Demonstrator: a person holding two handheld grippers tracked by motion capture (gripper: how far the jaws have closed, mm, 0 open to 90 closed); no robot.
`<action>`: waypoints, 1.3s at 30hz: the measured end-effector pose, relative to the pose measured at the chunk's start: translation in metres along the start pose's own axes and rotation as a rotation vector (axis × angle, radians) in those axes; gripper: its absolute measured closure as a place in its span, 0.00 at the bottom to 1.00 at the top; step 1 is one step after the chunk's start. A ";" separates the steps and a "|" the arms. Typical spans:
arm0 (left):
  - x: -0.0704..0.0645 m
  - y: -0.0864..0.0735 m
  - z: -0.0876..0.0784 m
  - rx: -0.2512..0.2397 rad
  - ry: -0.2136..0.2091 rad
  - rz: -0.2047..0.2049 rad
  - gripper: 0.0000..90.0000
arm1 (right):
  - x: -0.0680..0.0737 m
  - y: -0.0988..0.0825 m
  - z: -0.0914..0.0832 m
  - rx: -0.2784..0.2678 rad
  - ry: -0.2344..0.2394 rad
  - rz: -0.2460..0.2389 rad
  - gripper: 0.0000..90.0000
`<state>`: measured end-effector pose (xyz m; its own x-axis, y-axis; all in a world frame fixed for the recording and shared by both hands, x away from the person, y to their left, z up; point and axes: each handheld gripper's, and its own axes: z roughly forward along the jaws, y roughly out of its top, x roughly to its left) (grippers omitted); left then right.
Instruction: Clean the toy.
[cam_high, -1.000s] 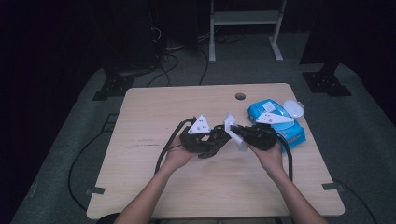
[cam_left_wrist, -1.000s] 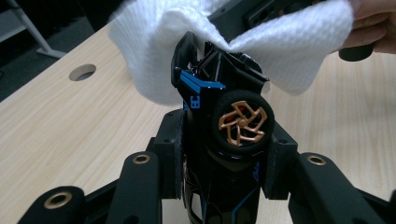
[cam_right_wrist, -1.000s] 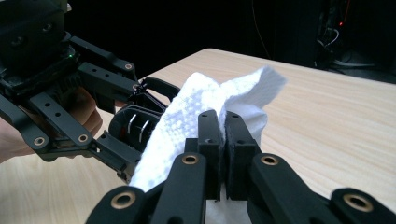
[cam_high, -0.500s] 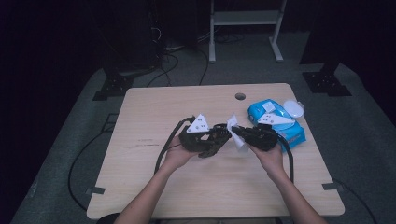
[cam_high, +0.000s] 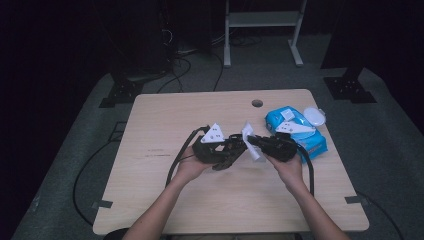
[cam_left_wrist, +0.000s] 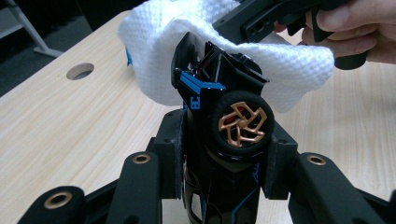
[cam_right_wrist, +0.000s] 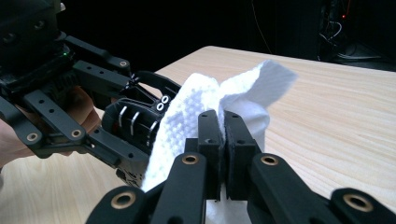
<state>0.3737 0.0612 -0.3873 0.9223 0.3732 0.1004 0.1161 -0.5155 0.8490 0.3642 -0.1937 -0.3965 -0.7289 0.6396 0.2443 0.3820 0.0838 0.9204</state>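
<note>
A black toy car (cam_left_wrist: 219, 140) with blue trim and a bronze-spoked wheel stands nose-up between the jaws of my left gripper (cam_left_wrist: 219, 163), which is shut on it. In the high view that left gripper (cam_high: 232, 150) sits at the table's middle. A white textured wipe (cam_left_wrist: 299, 70) drapes over the far end of the car. My right gripper (cam_right_wrist: 223, 144) is shut on a fold of this wipe (cam_right_wrist: 187, 116) and presses it against the toy car (cam_right_wrist: 135, 126). From above, the right gripper (cam_high: 255, 142) faces the left one, with the wipe (cam_high: 248, 137) between them.
A blue pack of wipes (cam_high: 295, 132) with a white lid lies right behind the right hand, near the table's right edge. A round cable hole (cam_high: 257, 103) sits at the back of the wooden table (cam_high: 165, 115). Black cables trail from both grippers.
Both grippers stay close together at mid-table; the wipe has shifted slightly against the car. No grip has changed.
</note>
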 end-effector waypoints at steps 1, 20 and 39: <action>0.000 0.000 0.001 0.000 0.001 0.001 0.65 | 0.001 0.001 0.000 -0.002 -0.002 -0.002 0.96; 0.003 0.000 -0.001 -0.015 -0.010 -0.016 0.65 | -0.010 -0.012 0.004 0.027 0.030 0.066 0.96; 0.002 0.002 0.002 -0.019 -0.037 -0.023 0.64 | 0.010 0.011 -0.003 -0.030 0.043 0.018 0.97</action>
<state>0.3765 0.0597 -0.3866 0.9325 0.3557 0.0620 0.1305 -0.4921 0.8607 0.3593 -0.1889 -0.3829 -0.7460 0.6072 0.2733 0.3784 0.0489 0.9243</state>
